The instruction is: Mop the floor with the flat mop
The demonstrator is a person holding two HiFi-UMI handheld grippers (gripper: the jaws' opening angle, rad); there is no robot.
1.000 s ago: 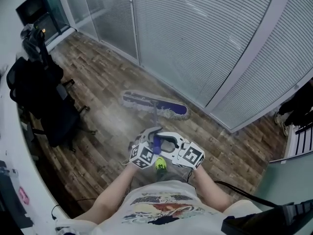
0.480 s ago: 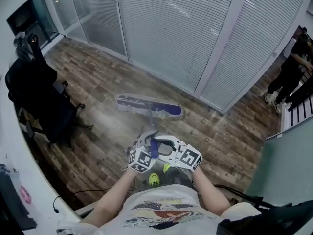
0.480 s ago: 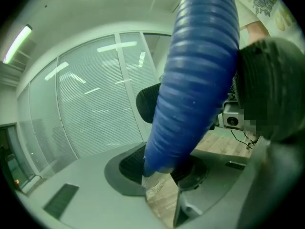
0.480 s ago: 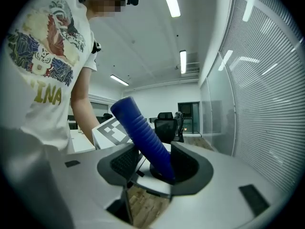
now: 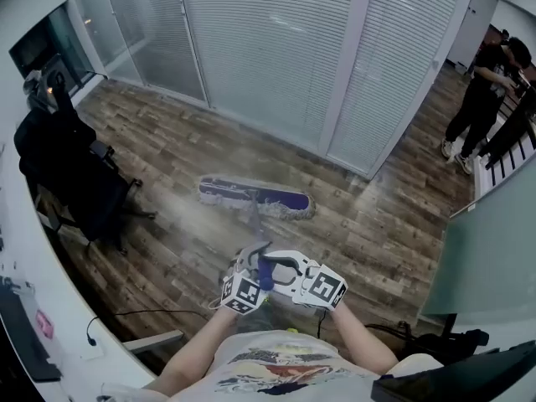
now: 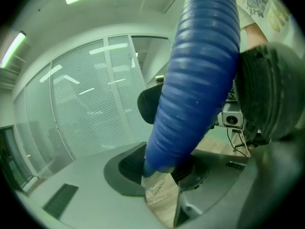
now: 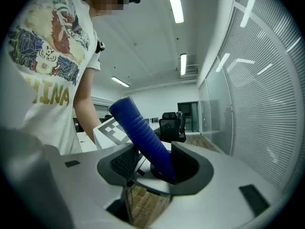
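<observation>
The left tongs point(image 6: 159, 173) are closed part-way on the blue ribbed handle point(image 6: 200, 80) of the mop. The handle runs up between the two dark pads and fills much of the left gripper view. The right tongs point(image 7: 157, 168) stand wider, but they too are clamped on the handle, which slants up and to the left out of their pads. The left tongs' marker cube point(image 7: 112, 128) shows just behind it.

In the head view the two tongs meet on the handle from either side, close in front of the person's printed white shirt point(image 5: 268, 367). The left tongs are a little lower on the handle and the right tongs come in from the right, with a bare forearm behind each. From the handle a thin shaft point(image 5: 255, 224) slopes away and down to the head point(image 5: 255, 198). The head lies flat on the wooden floor point(image 5: 167, 141), long side across the view, well ahead of the person. The boards just left of the head look paler and hazy.

Beyond the head stands a glass partition point(image 5: 268, 48) with closed blinds. A black chair point(image 5: 71, 174) stands to the left, beside a white counter point(image 5: 50, 283) that curves along the left edge, with a cable point(image 5: 126, 315) trailing near it. At the far right another person point(image 5: 481, 99) in dark clothes stands on the floor, well apart from the mop.
</observation>
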